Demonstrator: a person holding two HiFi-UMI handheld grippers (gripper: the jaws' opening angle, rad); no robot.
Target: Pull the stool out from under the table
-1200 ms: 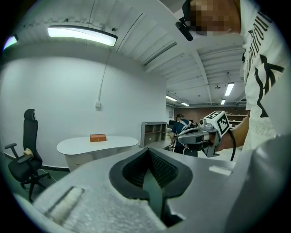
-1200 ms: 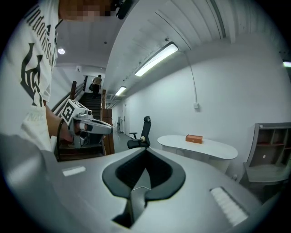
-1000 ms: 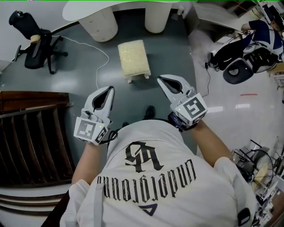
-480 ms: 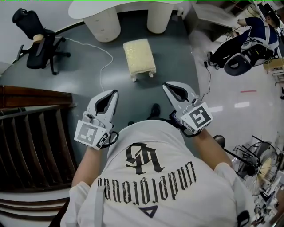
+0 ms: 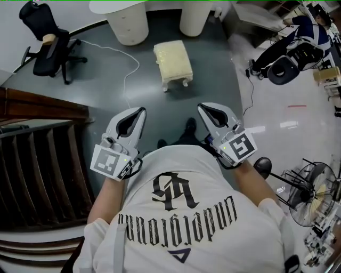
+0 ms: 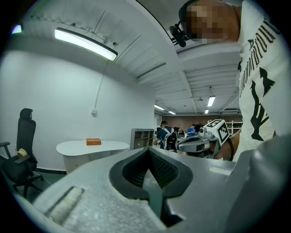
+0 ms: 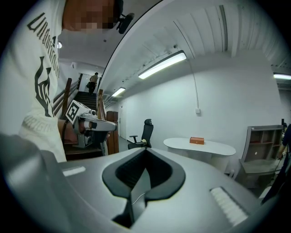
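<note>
**A:** where's the stool [image 5: 173, 61] at?

**B:** upper middle of the head view, on the dark floor [image 5: 213, 80], just below the white table [image 5: 118, 6] and well apart from both grippers.

**A:** and the grippers?

**B:** left gripper [image 5: 137, 113] and right gripper [image 5: 205, 108] are mid-frame, side by side. Jaws closed on both, nothing in them.

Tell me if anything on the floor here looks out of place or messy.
The cream stool stands upright on the dark floor, clear of the white table. A white cable snakes loose across the floor beside it, a possible trip hazard. Nothing looks spilled or damaged.
</note>
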